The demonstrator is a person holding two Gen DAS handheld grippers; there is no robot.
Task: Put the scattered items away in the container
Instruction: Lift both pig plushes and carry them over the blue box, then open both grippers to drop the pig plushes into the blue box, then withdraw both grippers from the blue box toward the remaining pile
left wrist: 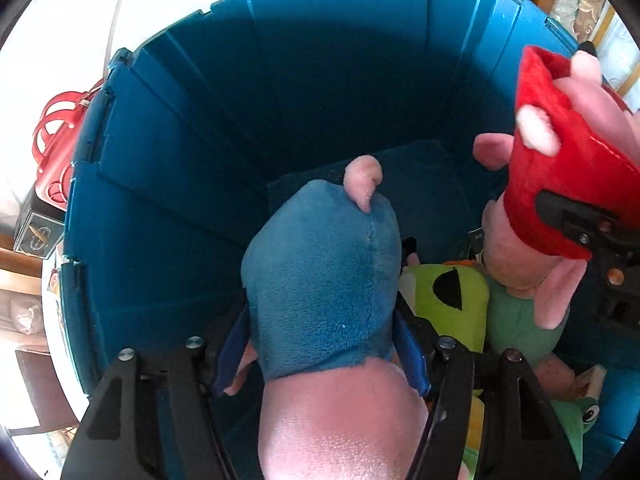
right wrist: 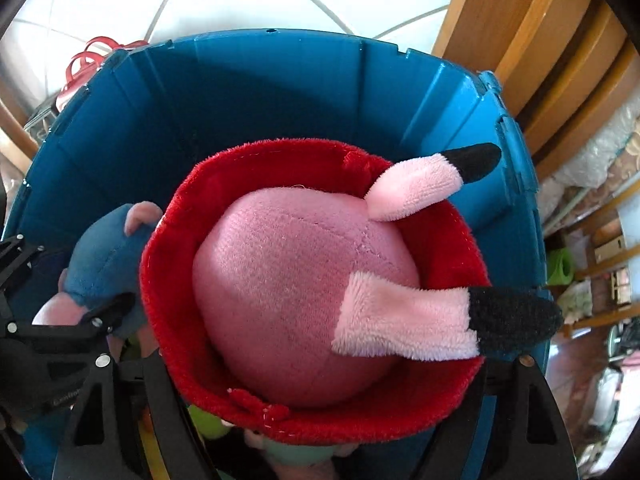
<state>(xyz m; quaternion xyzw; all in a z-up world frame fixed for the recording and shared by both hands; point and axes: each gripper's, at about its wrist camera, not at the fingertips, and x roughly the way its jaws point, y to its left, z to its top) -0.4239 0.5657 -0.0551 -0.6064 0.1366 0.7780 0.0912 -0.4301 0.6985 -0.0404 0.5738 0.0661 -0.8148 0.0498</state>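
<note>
A deep blue plastic bin fills both views. My left gripper is shut on a pink plush pig in a blue outfit and holds it inside the bin; the pig also shows in the right wrist view. My right gripper is shut on a pink plush pig in a red dress, feet up, over the bin's right side; this pig shows in the left wrist view too. Green plush toys lie at the bin's bottom.
A red handbag sits on a dark box outside the bin's left wall. Wooden furniture stands behind the bin on the right. The floor beyond is white tile. Cluttered shelves show at far right.
</note>
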